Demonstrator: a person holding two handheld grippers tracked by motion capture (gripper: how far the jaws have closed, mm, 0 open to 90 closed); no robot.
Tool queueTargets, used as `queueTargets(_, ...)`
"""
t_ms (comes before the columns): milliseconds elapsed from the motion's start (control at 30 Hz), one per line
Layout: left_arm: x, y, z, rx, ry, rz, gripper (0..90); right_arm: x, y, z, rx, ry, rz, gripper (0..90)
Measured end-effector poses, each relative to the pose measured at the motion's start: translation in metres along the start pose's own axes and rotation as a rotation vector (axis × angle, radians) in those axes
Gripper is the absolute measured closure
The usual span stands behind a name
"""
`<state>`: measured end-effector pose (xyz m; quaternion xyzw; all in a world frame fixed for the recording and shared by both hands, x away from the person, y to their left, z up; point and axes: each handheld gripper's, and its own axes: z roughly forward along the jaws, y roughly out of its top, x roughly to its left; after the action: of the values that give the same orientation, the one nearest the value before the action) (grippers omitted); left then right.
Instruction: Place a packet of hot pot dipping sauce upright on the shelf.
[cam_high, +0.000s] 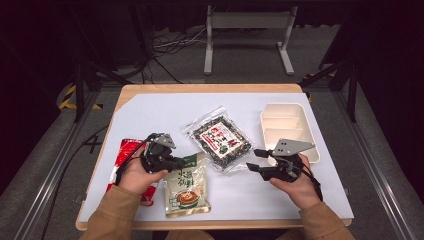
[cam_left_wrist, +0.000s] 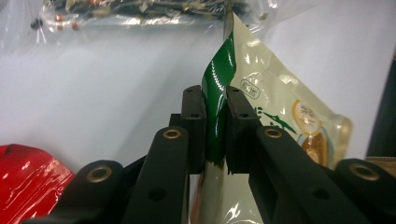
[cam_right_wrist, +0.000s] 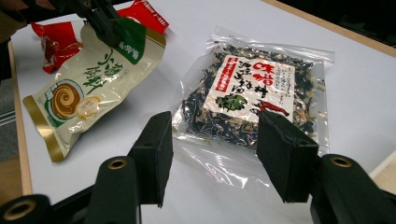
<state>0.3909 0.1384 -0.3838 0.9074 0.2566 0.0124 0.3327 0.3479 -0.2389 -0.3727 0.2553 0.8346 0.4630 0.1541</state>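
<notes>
Cream pouch (cam_left_wrist: 261, 107) in left claw (cam_left_wrist: 215, 135)

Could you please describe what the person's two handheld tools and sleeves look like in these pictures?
Both tools are black with two blocky, flat-faced jaws on arms pinned by brass-coloured rivets. The left tool and the right tool each carry a grey three-cornered plate on top, and a black cable trails from each. The person wears tan sleeves reaching to the wrists.

Cream pouch (cam_high: 186, 186) is showing green script, a brown swirl emblem and a glossy green corner sitting between the black pads (cam_left_wrist: 194, 122) of the left gripper (cam_left_wrist: 215, 135). Clear bag (cam_right_wrist: 254, 95) ahead of the right gripper (cam_right_wrist: 223, 156) is showing dark flakes, white label, red lettering. Red packet (cam_high: 129, 166) is lying on the white table (cam_high: 165, 112); tray (cam_high: 287, 127) is looking cream.
</notes>
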Motion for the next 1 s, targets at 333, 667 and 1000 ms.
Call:
queueTargets(333, -0.031, 0.015, -0.028, -0.023, -0.009, 0.105, 80.8, 0.002, 0.005, -0.005, -0.015, 0.010, -0.005, 46.4)
queueTargets(667, -0.068, 0.029, -0.045, -0.057, -0.069, 0.215, 80.9, 0.009, 0.014, -0.011, -0.034, 0.055, -0.019, 46.5)
queueTargets(1000, -0.088, 0.036, -0.052, -0.080, -0.060, 0.284, 81.6, 0.017, 0.022, -0.017, -0.051, 0.094, -0.049, 48.9)
